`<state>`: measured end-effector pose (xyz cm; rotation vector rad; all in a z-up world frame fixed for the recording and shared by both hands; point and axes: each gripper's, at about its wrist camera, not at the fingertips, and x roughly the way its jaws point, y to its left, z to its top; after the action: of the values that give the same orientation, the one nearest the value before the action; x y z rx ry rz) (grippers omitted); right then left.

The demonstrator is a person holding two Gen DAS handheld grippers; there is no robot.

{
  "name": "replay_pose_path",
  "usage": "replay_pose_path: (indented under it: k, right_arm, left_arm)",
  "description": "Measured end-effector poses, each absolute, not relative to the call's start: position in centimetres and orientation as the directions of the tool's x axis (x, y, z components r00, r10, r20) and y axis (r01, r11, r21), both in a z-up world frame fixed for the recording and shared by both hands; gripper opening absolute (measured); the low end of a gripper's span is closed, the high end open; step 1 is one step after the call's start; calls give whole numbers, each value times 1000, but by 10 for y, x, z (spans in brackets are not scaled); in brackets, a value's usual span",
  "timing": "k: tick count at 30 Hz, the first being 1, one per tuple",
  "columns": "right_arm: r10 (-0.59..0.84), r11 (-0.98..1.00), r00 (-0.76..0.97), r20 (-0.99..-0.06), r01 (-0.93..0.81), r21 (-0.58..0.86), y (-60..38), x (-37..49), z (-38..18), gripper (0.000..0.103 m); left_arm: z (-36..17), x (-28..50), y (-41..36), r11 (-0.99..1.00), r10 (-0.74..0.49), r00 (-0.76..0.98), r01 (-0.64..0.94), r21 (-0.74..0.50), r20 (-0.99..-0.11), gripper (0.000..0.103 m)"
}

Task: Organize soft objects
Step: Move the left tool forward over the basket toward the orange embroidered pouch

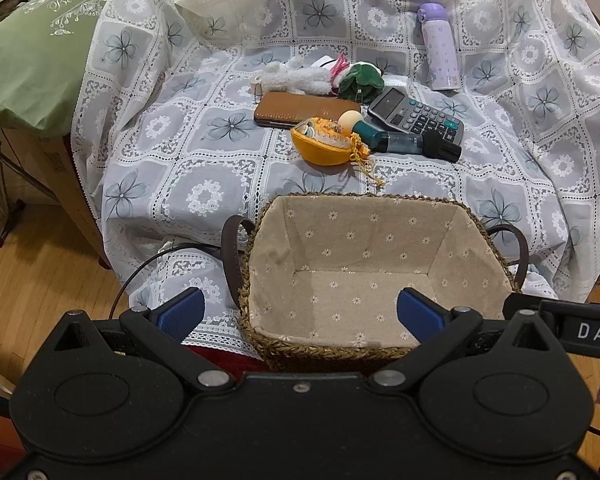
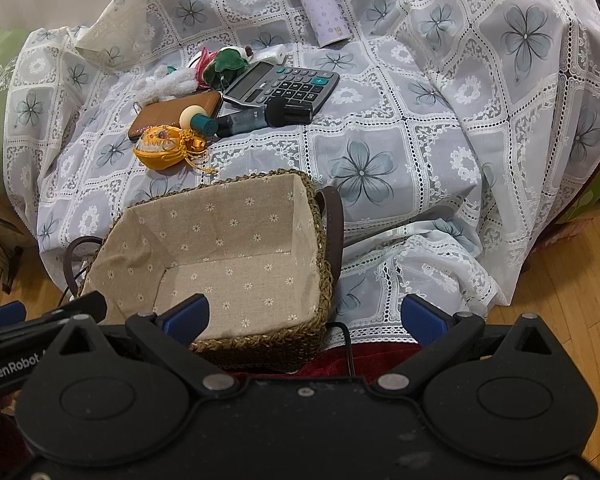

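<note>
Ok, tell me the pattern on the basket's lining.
Beige fabric with small white daisies; the basket lining shows best in the left wrist view.

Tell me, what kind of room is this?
Probably a room in someone's home. A lacy flowered cloth covers the furniture, the floor is wood, and a lined woven basket sits beside plush toys, a calculator and a water bottle.

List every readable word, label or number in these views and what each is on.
"Beauty": white script on the green bag.
"DAS": partial white letters, cut off, on the right gripper body.
"GenRobot": on the left gripper body.
Calculator key digits and brand mark: too small to read reliably.
Purple bottle label: unreadable.
</note>
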<state>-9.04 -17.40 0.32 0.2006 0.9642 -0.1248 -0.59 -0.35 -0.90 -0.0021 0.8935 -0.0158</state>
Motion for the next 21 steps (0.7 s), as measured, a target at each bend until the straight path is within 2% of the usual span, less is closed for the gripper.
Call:
replay_pose_path:
  k: [11, 14, 21]
  right_arm:
    - [-5, 979, 658, -753, 158, 132, -175, -86, 11, 100]
    - [-47, 979, 678, -733, 175, 100, -172, -79, 12, 98]
    - [-35, 977, 697, -716, 176, 123, -177, -56, 16, 97]
  left_arm:
    - [-8, 1, -3, 999, -29, 646, 30, -12, -763, 99]
    - [-11, 7, -6, 999, -37, 636, 45, -11, -771, 98]
    - [-1, 15, -7, 999, -23, 701, 44, 11, -713, 96]
